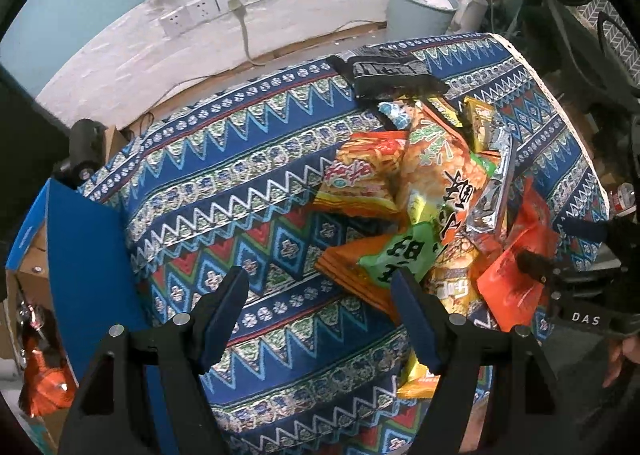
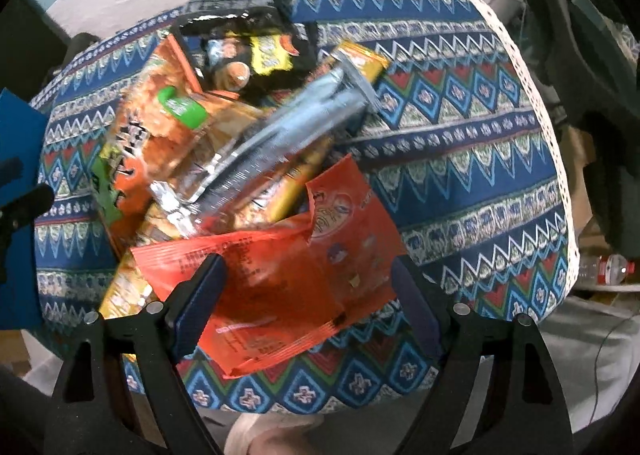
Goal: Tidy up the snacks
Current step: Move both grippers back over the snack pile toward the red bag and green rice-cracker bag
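Box [image 1: 80, 255] beside desk [image 1: 240, 159] contains an orange packet [image 1: 44, 375]. Snacks [image 1: 432, 195] lie heaped, crinkled. Left tongs [image 1: 320, 319] spread, empty. Right tongs [image 2: 308, 303] spread around red packet [image 2: 280, 287].

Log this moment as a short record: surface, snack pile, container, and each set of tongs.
surface: table under a patterned cloth
snack pile: mixed packets heaped on the cloth; black packet at the far end, red packet nearest the right tongs
container: blue-flapped cardboard box at the table's left edge, orange packet inside
left tongs: open, above bare cloth, holding nothing
right tongs: open, fingers either side of the red packet, not closed on it
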